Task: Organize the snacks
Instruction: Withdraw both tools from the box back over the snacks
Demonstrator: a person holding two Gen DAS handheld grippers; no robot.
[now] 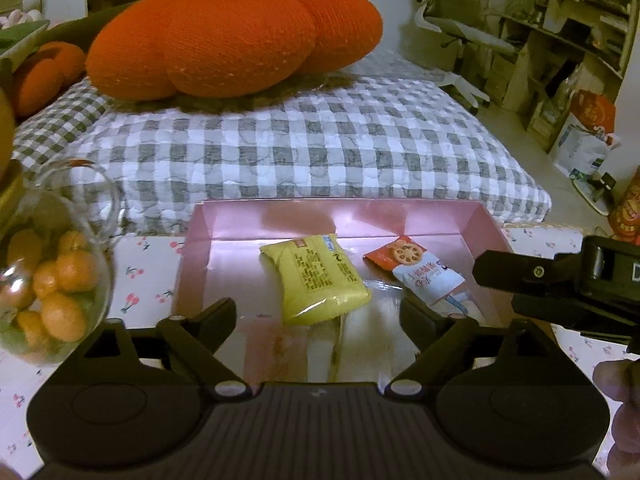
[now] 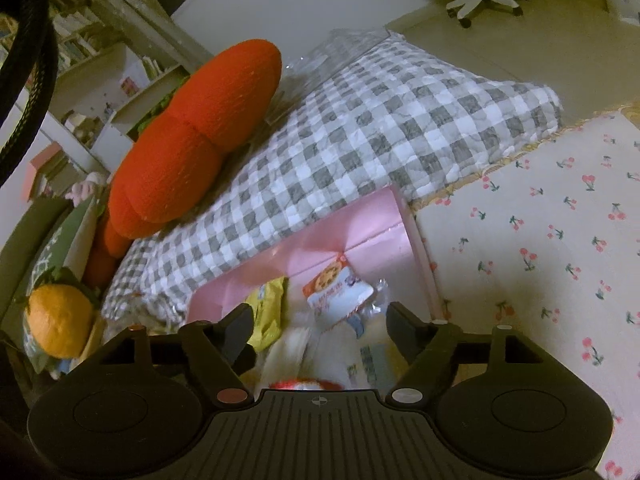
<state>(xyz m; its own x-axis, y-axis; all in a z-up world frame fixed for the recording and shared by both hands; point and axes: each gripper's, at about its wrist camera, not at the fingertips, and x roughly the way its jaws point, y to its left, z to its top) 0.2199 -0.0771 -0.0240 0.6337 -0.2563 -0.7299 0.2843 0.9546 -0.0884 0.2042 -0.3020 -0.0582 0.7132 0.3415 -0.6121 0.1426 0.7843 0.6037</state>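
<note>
Since both grippers are hanging right over the pink box (image 1: 492, 220) with nothing in them, this looks like the tail end of a drop-off. The yellow packet (image 1: 316, 280) and the cookie packet (image 1: 416, 276) lie flat on the box floor, side by side, and some pale wrappers sit nearer the cameras, too blurry to name. The left gripper (image 1: 320, 312) has its fingers spread wide with nothing pinched between them. Same story for the right gripper (image 2: 320, 320): fingers apart, just hovering over the pile, not pressing on any packet.

My guess for the next move: pull back out of the box and go looking for another loose snack. I can't spot one outside the box from these views, so it'd mean turning toward some other part of the table first.

Beyond the box, it rests on a cherry-print tablecloth (image 2: 540, 240), with a glass bowl (image 1: 96, 216) of small oranges off to the left. Just behind is a grey checked quilt (image 1: 320, 140) with a big orange pumpkin cushion (image 1: 224, 40) on it. Further back, an office chair (image 1: 452, 20) and cluttered shelves. Lighting's dim and yellowish.
</note>
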